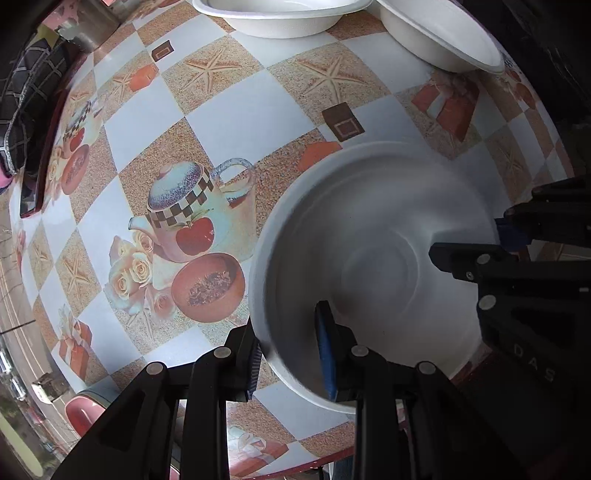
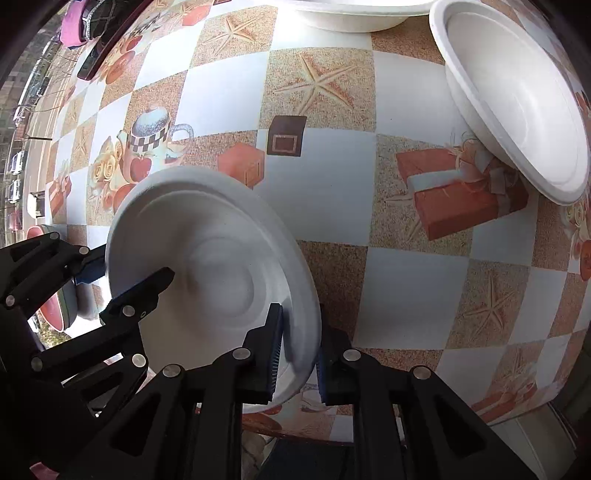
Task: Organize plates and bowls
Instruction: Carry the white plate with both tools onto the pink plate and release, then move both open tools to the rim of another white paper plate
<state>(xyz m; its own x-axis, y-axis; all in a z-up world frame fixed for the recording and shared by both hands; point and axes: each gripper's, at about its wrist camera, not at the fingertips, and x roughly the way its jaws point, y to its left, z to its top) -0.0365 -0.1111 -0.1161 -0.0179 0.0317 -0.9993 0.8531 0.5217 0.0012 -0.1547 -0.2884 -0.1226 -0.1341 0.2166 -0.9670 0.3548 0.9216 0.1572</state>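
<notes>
A white paper plate point(image 1: 369, 251) is held above the patterned table by both grippers; it looks blurred. My left gripper point(image 1: 291, 354) is shut on its left rim, one finger inside the plate. My right gripper point(image 2: 299, 354) is shut on its right rim point(image 2: 303, 325). The plate also shows in the right wrist view point(image 2: 207, 258). In the left wrist view the right gripper point(image 1: 498, 236) reaches in from the right. Two white bowls stand at the far edge, one centre point(image 1: 280, 18) and one right point(image 1: 443, 37); the right wrist view shows them too point(image 2: 354, 14), point(image 2: 517, 99).
The table carries a printed cloth point(image 1: 221, 110) with teapots, starfish and gift boxes. A dark tray edge point(image 1: 40, 166) and a checked cloth point(image 1: 26, 92) lie at the far left. A pink object point(image 1: 81, 410) sits off the table's near left edge.
</notes>
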